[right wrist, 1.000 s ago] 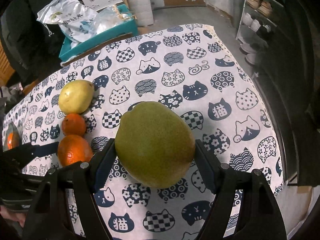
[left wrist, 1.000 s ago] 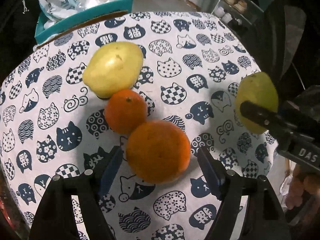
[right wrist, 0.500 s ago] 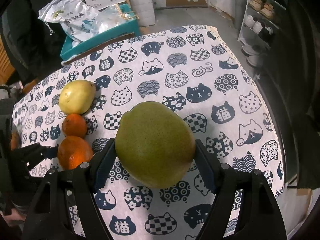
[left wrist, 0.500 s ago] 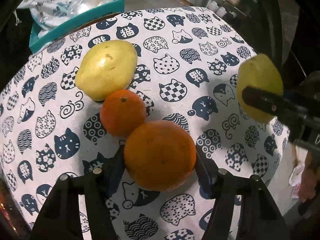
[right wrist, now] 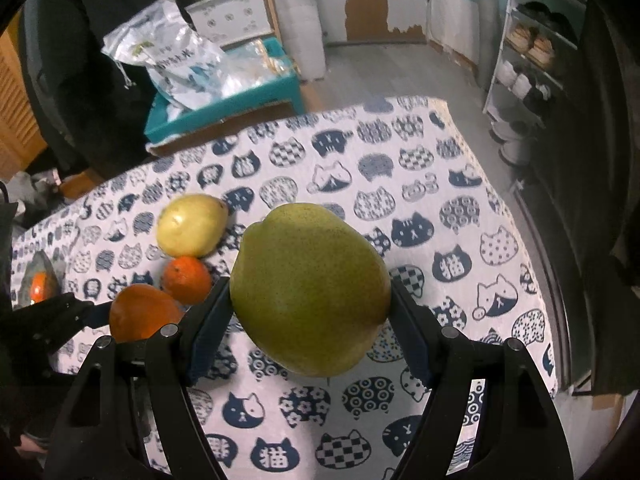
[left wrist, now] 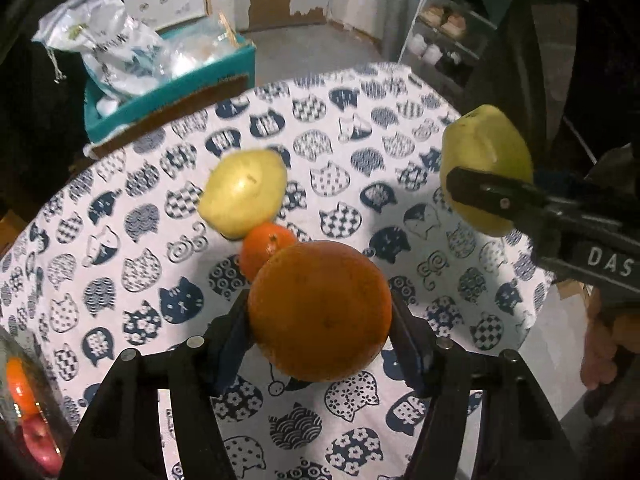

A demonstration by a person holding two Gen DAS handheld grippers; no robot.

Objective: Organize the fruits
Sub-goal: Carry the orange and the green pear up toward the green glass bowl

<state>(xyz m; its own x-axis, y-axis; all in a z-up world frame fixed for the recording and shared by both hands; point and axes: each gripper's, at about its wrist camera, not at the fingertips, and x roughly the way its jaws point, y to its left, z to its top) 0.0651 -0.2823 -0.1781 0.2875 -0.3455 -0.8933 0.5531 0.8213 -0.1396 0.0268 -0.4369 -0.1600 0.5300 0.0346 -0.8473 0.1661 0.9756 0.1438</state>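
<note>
Orange (left wrist: 320, 310) clamped in my left hand-held gripper (left wrist: 320, 320), pear (right wrist: 310, 288) in right hand-held gripper (right wrist: 310, 300); both lifted, next needed placing.

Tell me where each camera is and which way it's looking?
Left wrist view: sits on the left gripper, looking down at its large orange; a hand shows at right.
Right wrist view: sits on the right gripper, looking down at its green pear; no hand shows clearly.
Both show the yellow pear, small orange and cat-print tablecloth.
</note>
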